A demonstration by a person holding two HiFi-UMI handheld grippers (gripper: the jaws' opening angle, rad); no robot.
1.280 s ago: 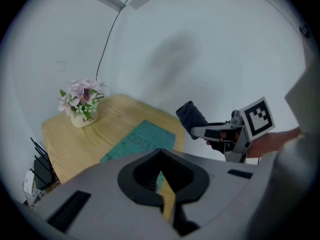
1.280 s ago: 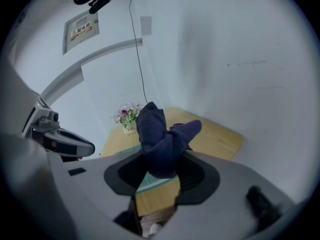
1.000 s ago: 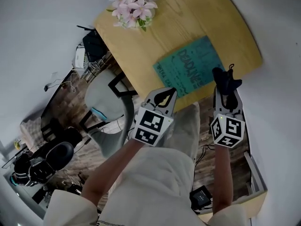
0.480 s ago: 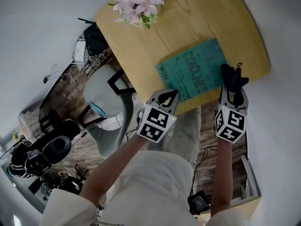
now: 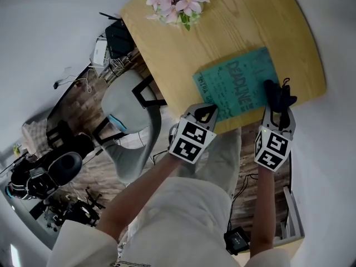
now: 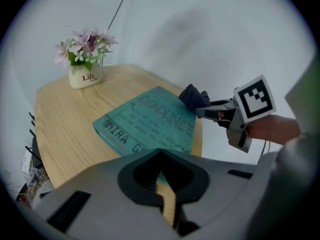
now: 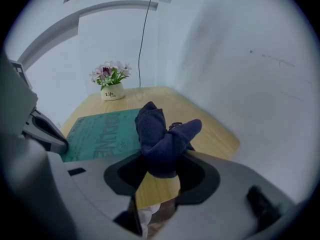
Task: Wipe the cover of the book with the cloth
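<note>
Head view, against 1 s ago: finds the right gripper (image 5: 278, 105), clamped on the dark cloth (image 5: 278, 92), carried forward over the teal book's (image 5: 236, 85) near right corner; leaves the left gripper (image 5: 207, 109), jaws together and empty, by the table (image 5: 178, 54) edge. Looks ready to begin wiping.

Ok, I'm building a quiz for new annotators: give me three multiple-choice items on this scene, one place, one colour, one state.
1. Where is the flower pot? A. on the table, apart from the book B. on the book C. on a shelf
2. What colour is the cloth? A. white B. dark blue C. red
3. How is the left gripper? A. shut on the cloth B. shut on the book C. shut, empty

1 A: bare wood shows between pot and book.
2 B: the right gripper is shut on it, plainly dark blue.
3 C: its jaws meet on nothing.
</note>
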